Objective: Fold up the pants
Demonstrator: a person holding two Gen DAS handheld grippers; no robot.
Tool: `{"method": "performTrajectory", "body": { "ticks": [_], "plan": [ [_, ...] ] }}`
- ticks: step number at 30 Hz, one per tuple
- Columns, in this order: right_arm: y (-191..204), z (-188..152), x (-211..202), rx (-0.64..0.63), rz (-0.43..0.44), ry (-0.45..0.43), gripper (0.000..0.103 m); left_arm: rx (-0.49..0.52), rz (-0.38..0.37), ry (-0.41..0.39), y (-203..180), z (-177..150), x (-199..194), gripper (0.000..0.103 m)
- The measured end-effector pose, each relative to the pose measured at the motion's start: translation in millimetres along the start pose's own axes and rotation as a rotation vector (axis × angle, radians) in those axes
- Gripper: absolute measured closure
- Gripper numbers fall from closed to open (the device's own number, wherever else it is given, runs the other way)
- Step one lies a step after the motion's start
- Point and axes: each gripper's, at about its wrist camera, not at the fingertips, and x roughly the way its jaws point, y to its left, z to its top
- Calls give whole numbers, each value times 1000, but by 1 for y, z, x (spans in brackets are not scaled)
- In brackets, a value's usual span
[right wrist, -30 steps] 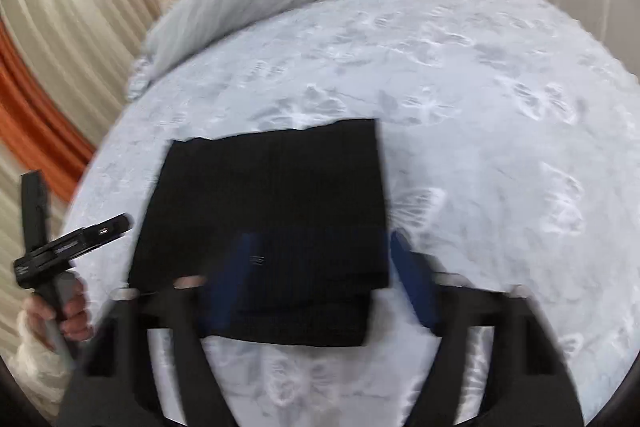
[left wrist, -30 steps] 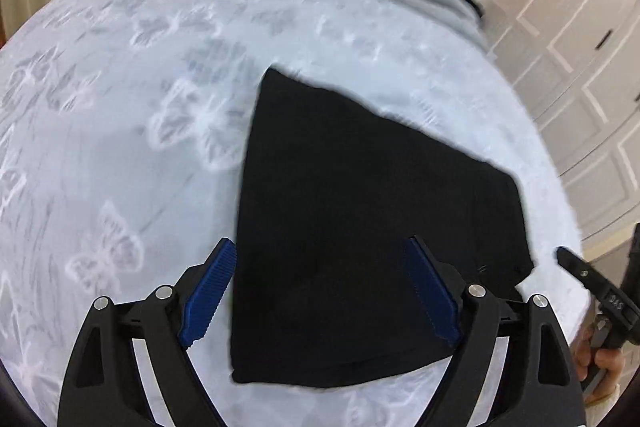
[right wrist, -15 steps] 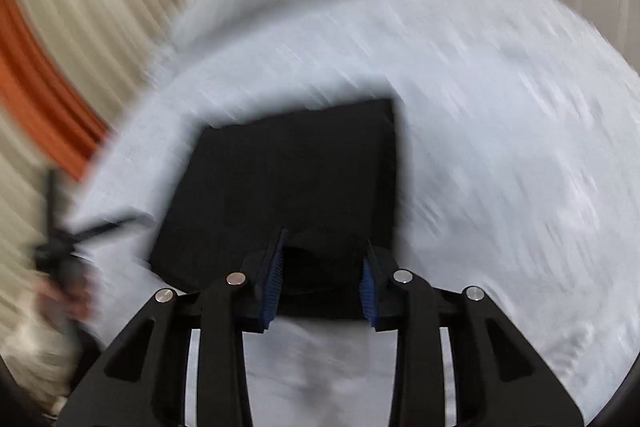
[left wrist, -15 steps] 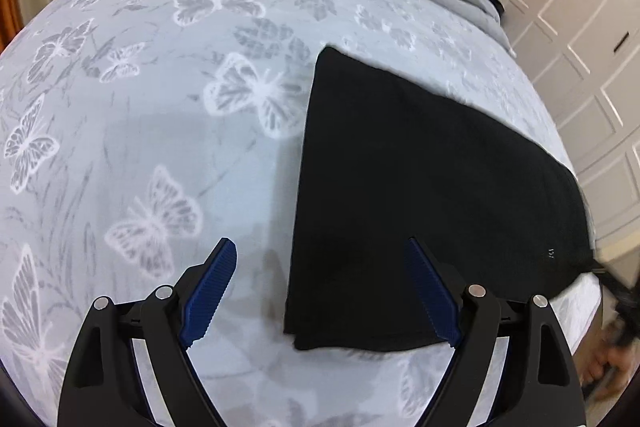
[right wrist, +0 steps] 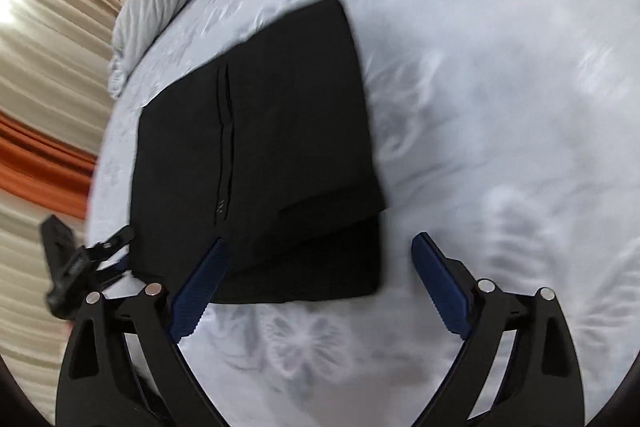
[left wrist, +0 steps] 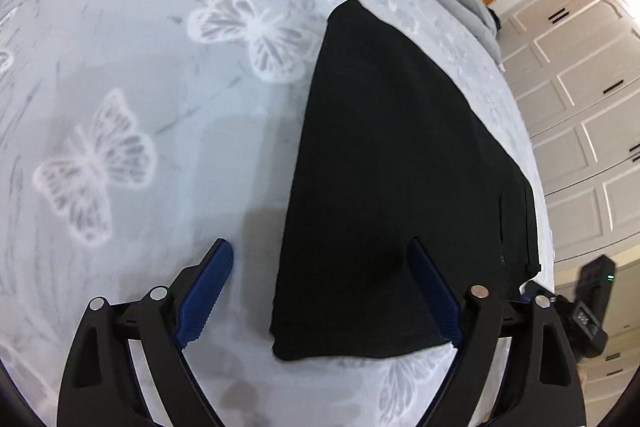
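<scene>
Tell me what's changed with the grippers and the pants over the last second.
Both grippers have come in lower and closer over the pants. The right gripper pinched nearly shut, then its jaws have just been opening again, now wide over the near corner, pressing nothing. The left gripper stayed open, straddling the other near corner. The pants lie folded on the bed as before.

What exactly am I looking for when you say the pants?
Start at the bed with its pale butterfly-print cover. Near its edge lies a flat black rectangle: the pants, folded in layers. It is the only dark thing on the cover, with a thin seam line running along it.
</scene>
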Motion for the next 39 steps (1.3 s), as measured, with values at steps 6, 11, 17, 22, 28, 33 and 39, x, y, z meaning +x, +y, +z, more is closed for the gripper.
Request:
{"method": "performTrajectory", "body": {
  "ticks": [6, 11, 17, 22, 28, 33, 39],
  "plan": [
    [11, 13, 13, -37, 66, -64, 75, -64, -103, 24, 4, 10, 16, 87],
    [67, -4, -47, -150, 142, -129, 88, -2, -140, 10, -18, 13, -29, 94],
    [35, -78, -49, -93, 121, 36, 79, 7, -169, 88, 10, -40, -79, 90],
    [11, -93, -38, 4, 68, 44, 49, -29, -37, 109, 28, -70, -53, 69],
    [-6, -96, -46, 80, 90, -3, 29, 137, 78, 6, -17, -74, -66, 40],
    [19, -96, -32, -9, 20, 1, 29, 300, 247, -46, -45, -89, -61, 40],
    [31, -97, -29, -54, -19, 4, 27, 325, 303, -41, -42, -90, -57, 40]
  ]
}}
